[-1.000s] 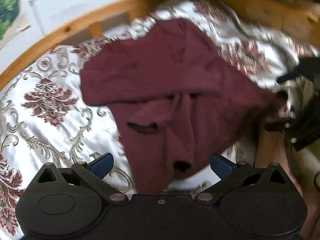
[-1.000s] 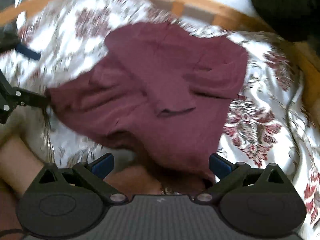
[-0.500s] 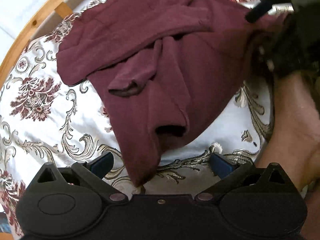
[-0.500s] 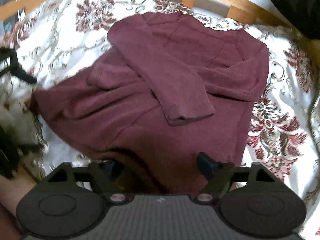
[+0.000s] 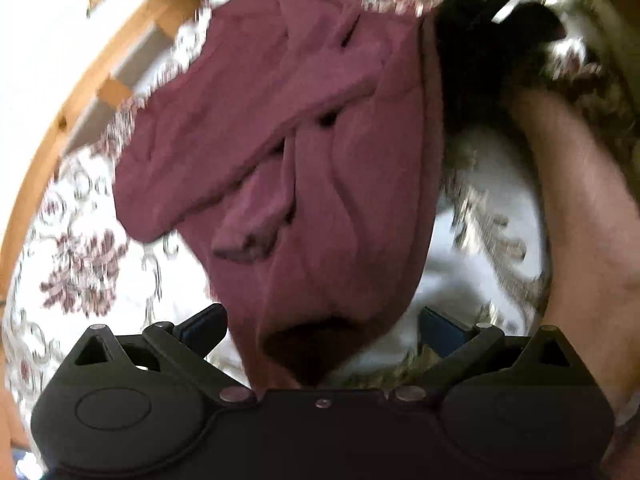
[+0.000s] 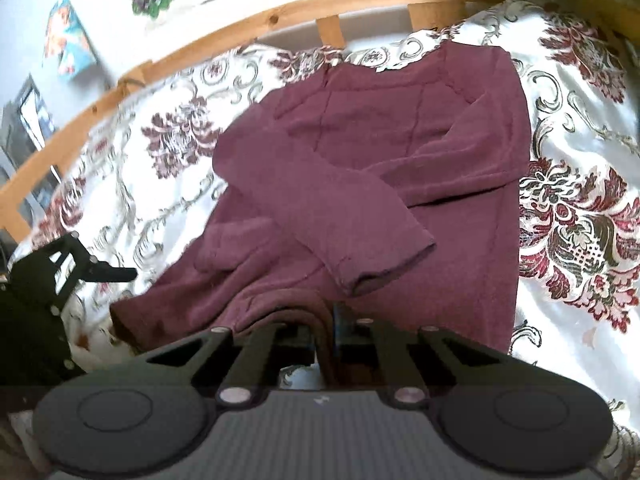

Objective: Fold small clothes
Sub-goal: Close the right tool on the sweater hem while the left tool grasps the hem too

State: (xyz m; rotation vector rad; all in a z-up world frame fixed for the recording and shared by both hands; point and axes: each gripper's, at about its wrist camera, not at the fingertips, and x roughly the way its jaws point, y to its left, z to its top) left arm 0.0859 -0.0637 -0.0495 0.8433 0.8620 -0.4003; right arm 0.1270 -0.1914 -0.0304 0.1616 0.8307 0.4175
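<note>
Since half a second ago the right gripper (image 6: pixel 325 334) has pinched the maroon sweater's (image 6: pixel 372 184) hem near the bed's (image 6: pixel 580 92) front edge; the left gripper (image 5: pixel 320 330) stays spread around its corner. Judged step: the bottom fold, sleeves already crossed. Next, the left must clamp, then both lift toward the collar.

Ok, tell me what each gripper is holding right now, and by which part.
The right gripper is shut on the maroon sweater, pinching its near bottom hem. The left gripper is open around the hem, gripping nothing yet.
</note>
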